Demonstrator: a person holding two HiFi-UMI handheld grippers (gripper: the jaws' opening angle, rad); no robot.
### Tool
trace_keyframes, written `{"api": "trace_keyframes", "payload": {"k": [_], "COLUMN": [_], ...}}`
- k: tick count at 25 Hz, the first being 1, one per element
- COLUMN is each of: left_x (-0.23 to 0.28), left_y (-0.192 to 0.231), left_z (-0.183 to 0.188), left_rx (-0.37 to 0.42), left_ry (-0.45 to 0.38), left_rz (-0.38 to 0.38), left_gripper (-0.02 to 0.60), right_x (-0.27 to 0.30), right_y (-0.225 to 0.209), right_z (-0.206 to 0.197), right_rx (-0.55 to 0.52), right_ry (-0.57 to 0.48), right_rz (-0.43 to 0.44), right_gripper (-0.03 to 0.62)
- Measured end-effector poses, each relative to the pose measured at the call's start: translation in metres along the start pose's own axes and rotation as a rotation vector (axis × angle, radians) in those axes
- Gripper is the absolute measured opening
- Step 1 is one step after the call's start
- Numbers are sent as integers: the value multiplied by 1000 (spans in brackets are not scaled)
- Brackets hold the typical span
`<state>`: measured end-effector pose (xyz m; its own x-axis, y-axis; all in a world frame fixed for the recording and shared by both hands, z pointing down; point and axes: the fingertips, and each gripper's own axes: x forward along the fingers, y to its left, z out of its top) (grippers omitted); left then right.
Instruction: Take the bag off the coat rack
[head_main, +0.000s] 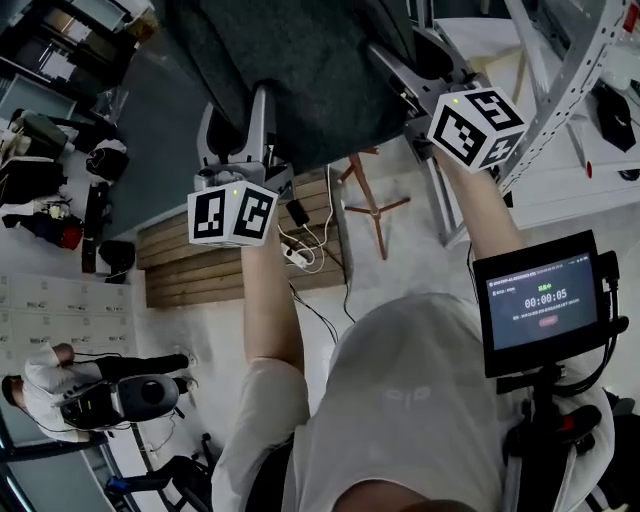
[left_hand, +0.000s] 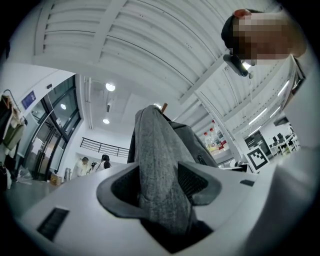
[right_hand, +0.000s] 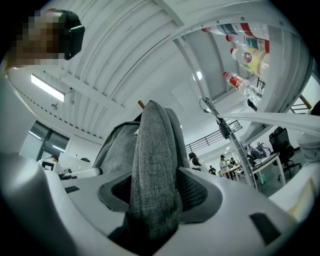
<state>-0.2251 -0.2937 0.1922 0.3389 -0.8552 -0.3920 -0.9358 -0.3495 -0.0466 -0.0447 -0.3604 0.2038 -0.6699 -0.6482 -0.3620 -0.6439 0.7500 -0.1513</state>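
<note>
A dark grey bag (head_main: 300, 70) hangs at the top of the head view, above the wooden coat rack's legs (head_main: 375, 205). Both grippers are raised to it. My left gripper (head_main: 240, 115) reaches into the bag's lower left edge. In the left gripper view a grey fabric strap (left_hand: 155, 150) runs between the jaws of the left gripper (left_hand: 160, 187), and both pads press on it. My right gripper (head_main: 415, 55) meets the bag's right side. In the right gripper view it (right_hand: 156, 192) clamps a second grey strap (right_hand: 155, 145). A wooden peg tip (left_hand: 164, 106) pokes out above the bag.
A perforated metal shelf frame (head_main: 570, 80) stands close to the right gripper, with bottles (right_hand: 245, 55) on it. A small monitor (head_main: 545, 305) sits at chest height on the right. Below lie a wooden platform (head_main: 230, 265) and a power strip (head_main: 297, 255). A person (head_main: 60, 375) crouches far left.
</note>
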Motion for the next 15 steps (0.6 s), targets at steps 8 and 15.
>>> {"api": "trace_keyframes", "payload": {"k": [8, 15], "left_x": [-3, -2], "left_y": [-5, -10], "left_z": [9, 27], "left_rx": [8, 33], "left_ry": [-11, -30], "left_rz": [13, 16], "left_gripper": [184, 173], "right_x": [0, -1], "right_y": [7, 13], "right_z": [6, 22], "right_rx": [28, 37], "right_ry": [-25, -58], "right_rz": [16, 40], "right_gripper": [224, 218]}}
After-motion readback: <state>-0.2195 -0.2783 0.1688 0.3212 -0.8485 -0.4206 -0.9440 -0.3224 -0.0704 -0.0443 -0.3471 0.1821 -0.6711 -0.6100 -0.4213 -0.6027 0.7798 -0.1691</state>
